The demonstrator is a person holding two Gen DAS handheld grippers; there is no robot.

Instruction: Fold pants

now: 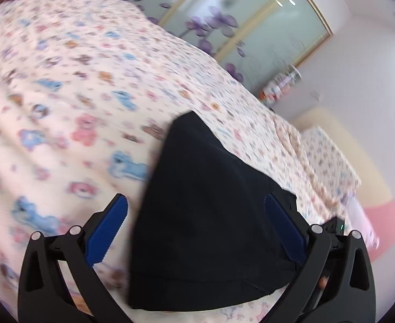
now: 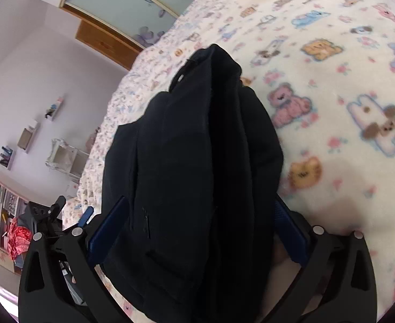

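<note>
The black pants (image 1: 205, 210) lie folded on a bed with a cartoon-bear print sheet (image 1: 63, 94). In the left wrist view my left gripper (image 1: 194, 202) is open, its blue-padded fingers (image 1: 108, 228) spread wide on either side of the folded black cloth. In the right wrist view the pants (image 2: 197, 161) form a long bunched stack running away from the camera. My right gripper (image 2: 197, 202) is open, its blue fingers (image 2: 106, 228) straddling the near end of the stack. Whether the pads touch the cloth is unclear. The left gripper (image 2: 49, 215) shows at lower left.
The bear-print sheet (image 2: 332, 107) covers the whole bed. A sliding wardrobe with purple flower glass (image 1: 224, 21) stands behind. Wall shelves (image 2: 28, 137) and a cluttered shelf unit (image 2: 3, 215) are at the left. A pink and cream mat (image 1: 380, 215) lies beside the bed.
</note>
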